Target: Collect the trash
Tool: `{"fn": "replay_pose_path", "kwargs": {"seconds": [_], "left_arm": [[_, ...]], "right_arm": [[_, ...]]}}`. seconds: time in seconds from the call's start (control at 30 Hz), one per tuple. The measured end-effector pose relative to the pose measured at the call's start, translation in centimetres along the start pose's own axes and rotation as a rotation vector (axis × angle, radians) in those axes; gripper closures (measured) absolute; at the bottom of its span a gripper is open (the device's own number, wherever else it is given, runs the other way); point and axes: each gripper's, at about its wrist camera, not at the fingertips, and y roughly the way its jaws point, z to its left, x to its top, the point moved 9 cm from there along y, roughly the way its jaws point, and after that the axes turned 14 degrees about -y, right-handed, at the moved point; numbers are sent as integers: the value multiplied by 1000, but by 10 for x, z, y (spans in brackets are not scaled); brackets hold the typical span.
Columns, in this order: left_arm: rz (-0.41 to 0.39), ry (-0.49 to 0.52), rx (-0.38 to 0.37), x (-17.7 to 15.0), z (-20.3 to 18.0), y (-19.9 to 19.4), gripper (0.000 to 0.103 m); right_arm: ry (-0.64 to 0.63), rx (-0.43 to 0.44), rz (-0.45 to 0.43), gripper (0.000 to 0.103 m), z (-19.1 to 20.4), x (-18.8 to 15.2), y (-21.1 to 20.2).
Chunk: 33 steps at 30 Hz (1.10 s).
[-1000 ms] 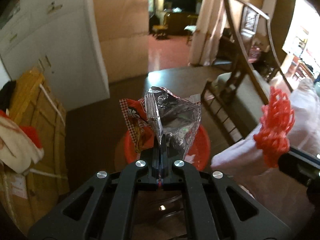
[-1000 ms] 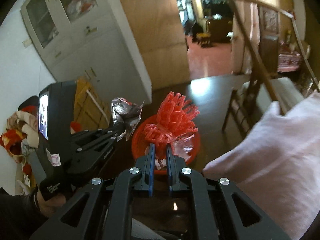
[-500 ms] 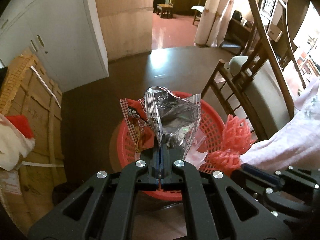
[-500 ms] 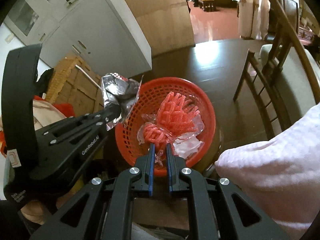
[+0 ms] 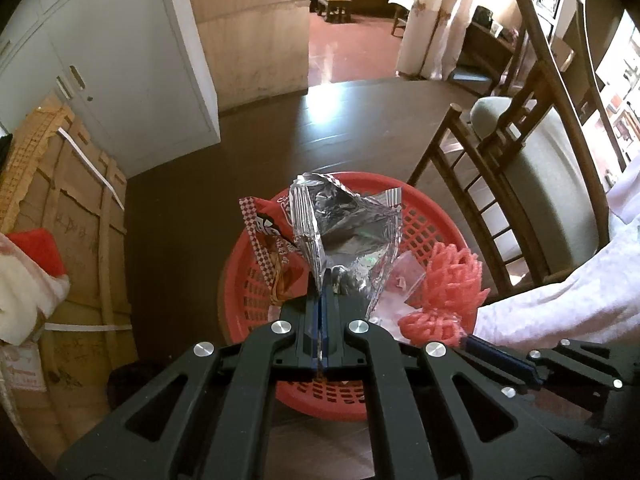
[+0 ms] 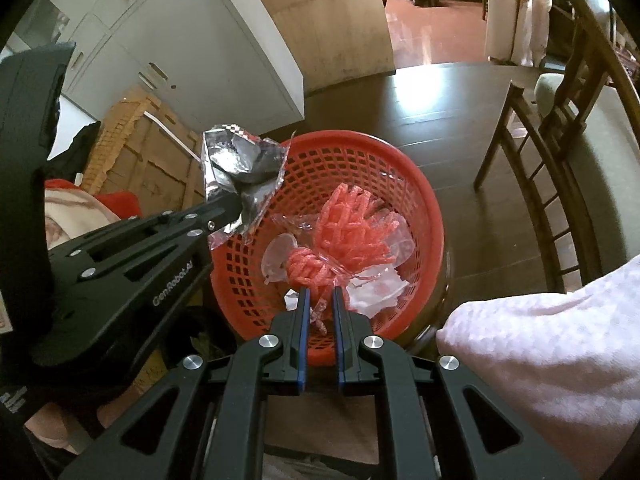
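Note:
A red plastic mesh basket (image 5: 424,224) (image 6: 412,184) stands on a dark wooden table. My left gripper (image 5: 323,280) is shut on a crumpled silver and red snack wrapper (image 5: 344,224) and holds it above the basket's left side; the wrapper also shows in the right wrist view (image 6: 240,168). My right gripper (image 6: 320,296) is shut on a red foam fruit net (image 6: 348,232) with clear plastic, held just over the basket's inside. The net also shows in the left wrist view (image 5: 452,280). White paper scraps (image 6: 376,292) lie in the basket.
A wooden chair (image 5: 520,184) with a grey cushion stands right of the table. Cardboard boxes (image 5: 68,216) and a white cabinet (image 5: 120,72) are on the left. A pink sleeve (image 6: 540,344) is at lower right. A doorway opens behind the table.
Both grippers have tilted down and moved over the red basket, which now fills the middle of both views. Each still holds its piece of trash.

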Motion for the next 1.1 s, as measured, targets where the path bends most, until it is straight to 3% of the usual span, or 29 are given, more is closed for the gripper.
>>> {"fn": "replay_pose_path", "kwargs": {"seconds": [0.07,0.13,0.2,0.27,0.33,0.53,0.67,0.9,1.1], "left_arm": [[12,-5,0,-1,0,3,96],[26,-12,1,-2,2,4,95],[28,-10,2,-2,1,4,92],[26,-15,6,-1,2,3,82],[27,-25,14,-1,4,2,57],[8,-31,9,1,4,-8,32],[-8,-30,11,3,6,-18,28],[-41,-44,39,4,13,-39,18],[-53,-50,46,1,16,-58,15]], "right_arm": [[-5,-4,-10,87,1,1,0],[-5,-11,-16,77,0,2,1],[1,-12,-20,76,-1,1,-1],[5,-13,-19,75,-3,1,-1],[7,-17,-19,73,-5,0,-1],[20,-18,-25,71,-7,-3,-5],[21,-19,-37,68,-7,-4,-12],[9,-81,-42,47,-4,-11,-31],[9,-112,-59,37,-1,-20,-49]]}}
